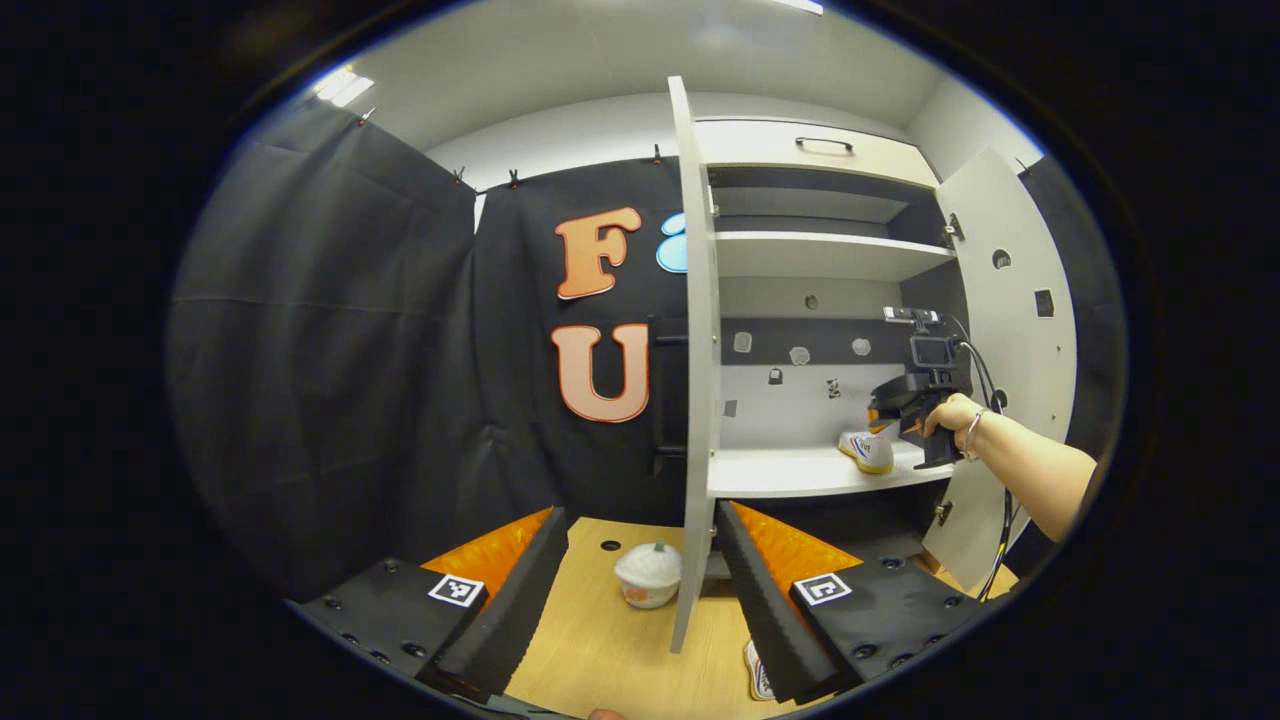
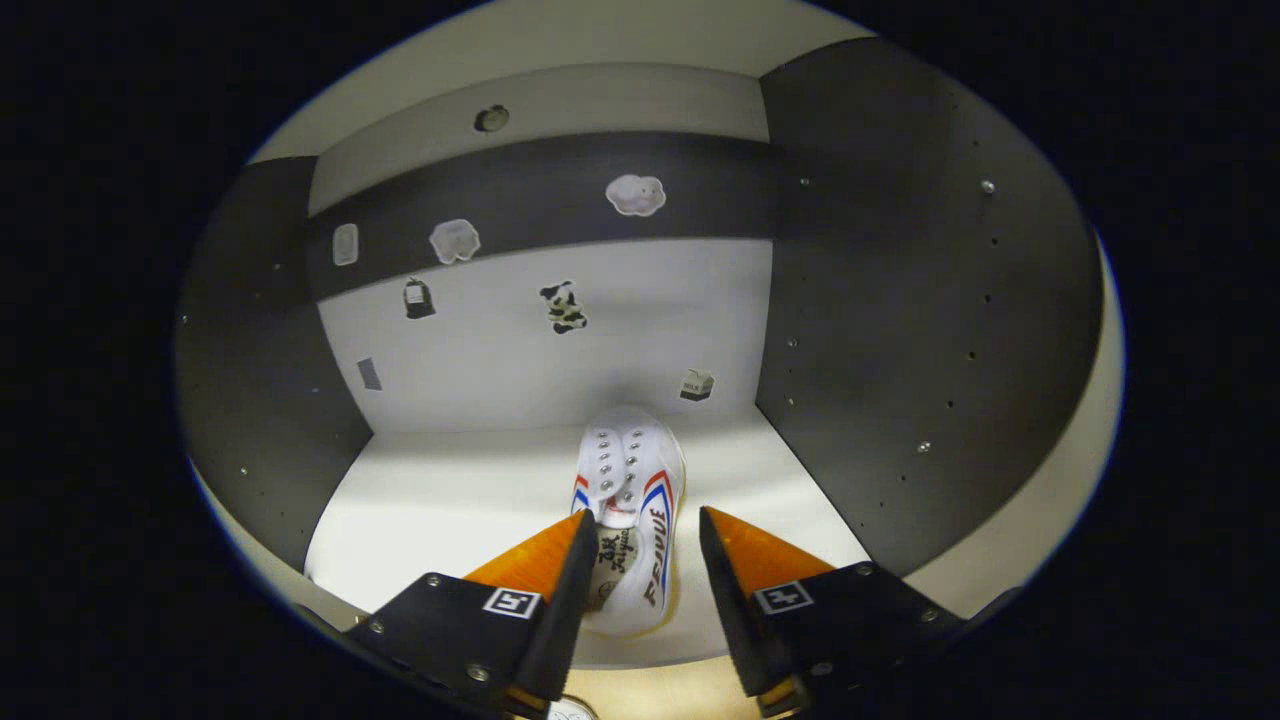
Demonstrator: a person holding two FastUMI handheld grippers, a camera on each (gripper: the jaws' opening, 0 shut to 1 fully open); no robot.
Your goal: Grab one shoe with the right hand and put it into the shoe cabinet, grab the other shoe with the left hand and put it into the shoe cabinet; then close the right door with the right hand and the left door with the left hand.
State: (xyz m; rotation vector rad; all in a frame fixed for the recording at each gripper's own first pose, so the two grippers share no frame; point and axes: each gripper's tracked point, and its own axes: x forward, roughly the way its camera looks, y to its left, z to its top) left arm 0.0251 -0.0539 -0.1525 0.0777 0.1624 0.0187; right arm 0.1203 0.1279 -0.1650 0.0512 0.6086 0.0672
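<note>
The first shoe point(image 2: 630, 520) lies on the white shelf point(image 2: 440, 500) inside the shoe cabinet point(image 2: 900, 300), toe towards the back panel and heel at the shelf's front edge, roughly midway across the compartment. The right gripper point(image 2: 640, 535) sits just over its heel with the fingers spread to either side of the shoe and a gap visible on each flank, so the shoe looks released and resting on its own weight; placing it lengthwise leaves room beside it, on the left, for its partner. In the left gripper view the same shoe point(image 1: 868, 450) shows on the shelf with a hand point(image 1: 955, 415) holding the right gripper point(image 1: 895, 405) just above it.

The second shoe point(image 1: 758, 672) is down on the wooden worktop point(image 1: 600, 650), only a sliver of it showing beside the left gripper point(image 1: 640, 545), whose fingers stand wide apart and empty, straddling the edge of the open left door point(image 1: 697, 350). A small white cup-like object point(image 1: 648, 575) stands on the worktop just left of that door. The right door point(image 1: 1005, 330) is swung open too, which keeps the shelf reachable. My reading: the first placement is about done, and the left-hand pickup comes next
</note>
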